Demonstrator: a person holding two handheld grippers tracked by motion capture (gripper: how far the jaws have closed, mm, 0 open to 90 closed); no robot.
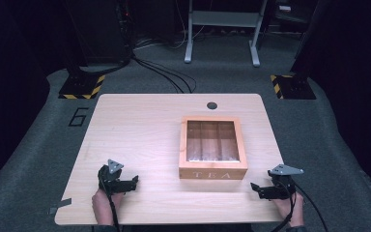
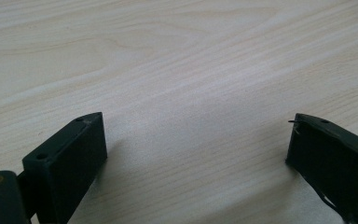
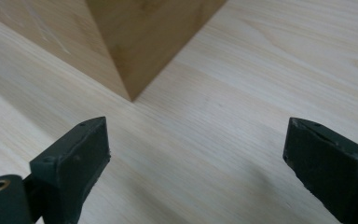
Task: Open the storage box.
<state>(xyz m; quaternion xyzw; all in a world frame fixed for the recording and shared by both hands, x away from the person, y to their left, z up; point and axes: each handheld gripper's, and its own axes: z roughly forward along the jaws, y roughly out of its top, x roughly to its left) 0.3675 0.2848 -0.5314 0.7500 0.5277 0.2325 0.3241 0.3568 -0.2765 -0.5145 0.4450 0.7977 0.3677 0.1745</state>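
The tea box (image 1: 213, 148) sits on the surface (image 1: 140, 135) between the left gripper (image 1: 136, 181) and right gripper (image 1: 254, 187), both wide apart and empty; it looks stiff, with a breakable glass lid, so grab its wooden sides.

free: bare table (image 1: 140, 140) left and near edge | obstacle: tea box (image 1: 212, 173) centre-right, closed
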